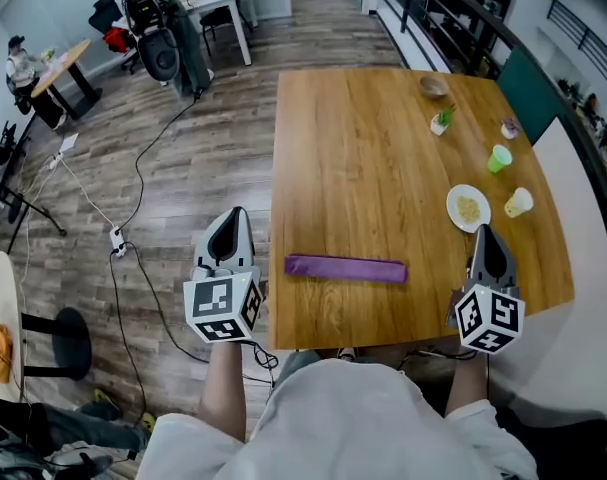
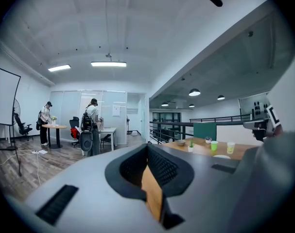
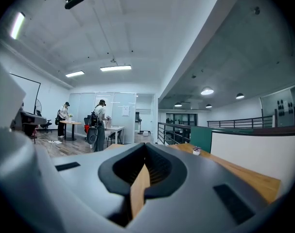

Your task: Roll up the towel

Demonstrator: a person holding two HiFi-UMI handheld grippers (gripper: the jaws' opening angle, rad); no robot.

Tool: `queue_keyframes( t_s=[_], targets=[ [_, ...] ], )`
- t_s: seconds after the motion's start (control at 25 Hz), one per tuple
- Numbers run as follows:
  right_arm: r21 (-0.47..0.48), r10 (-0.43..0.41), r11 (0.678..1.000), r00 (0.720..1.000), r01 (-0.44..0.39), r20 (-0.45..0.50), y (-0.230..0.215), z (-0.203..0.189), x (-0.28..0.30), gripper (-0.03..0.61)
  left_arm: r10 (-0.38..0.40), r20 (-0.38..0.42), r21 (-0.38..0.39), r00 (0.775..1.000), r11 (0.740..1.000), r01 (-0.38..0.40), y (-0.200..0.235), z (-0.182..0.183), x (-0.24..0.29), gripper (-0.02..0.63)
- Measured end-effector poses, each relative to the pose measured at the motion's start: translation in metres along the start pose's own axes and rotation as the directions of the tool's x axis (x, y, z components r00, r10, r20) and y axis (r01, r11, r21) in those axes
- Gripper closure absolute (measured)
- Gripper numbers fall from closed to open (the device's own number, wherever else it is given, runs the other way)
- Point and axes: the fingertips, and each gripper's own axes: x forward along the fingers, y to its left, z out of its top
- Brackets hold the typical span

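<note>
Open-plan office, wood-plank floor, wooden desk mid-frame in head view. Purple towel already rolled into a long narrow roll, lying flat across the desk close to the near edge, left of centre. Not touched by either gripper.

Left gripper off the desk's left edge, over the floor, near the roll's left end. Fingers pressed together, nothing between.

Right gripper over the desk's near right corner, well right of the roll. Fingers likewise closed on each other, empty.

Both pointed level toward the far side of the room.

Right side of the desk: plate with food, pale cup, green cup, small potted plant, bowl farthest. Cables across the floor at left.
</note>
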Motion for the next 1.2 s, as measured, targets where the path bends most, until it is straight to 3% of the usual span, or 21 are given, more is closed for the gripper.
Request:
queue_keyframes(
  t_s=[0.32,1.2],
  targets=[
    [-0.026,0.006,1.000,1.000,-0.007,-0.029,0.008,-0.002,-0.001,0.578,-0.017,-0.009,0.010,1.000,1.000,0.017,-0.005,-0.001,0.000,0.611],
    [-0.050,0.044,0.998,0.997,-0.047,-0.063,0.027,-0.010,0.003,0.578,-0.072,-0.070,-0.050,0.995,0.996,0.069,-0.009,-0.030,0.009,0.611]
  ],
)
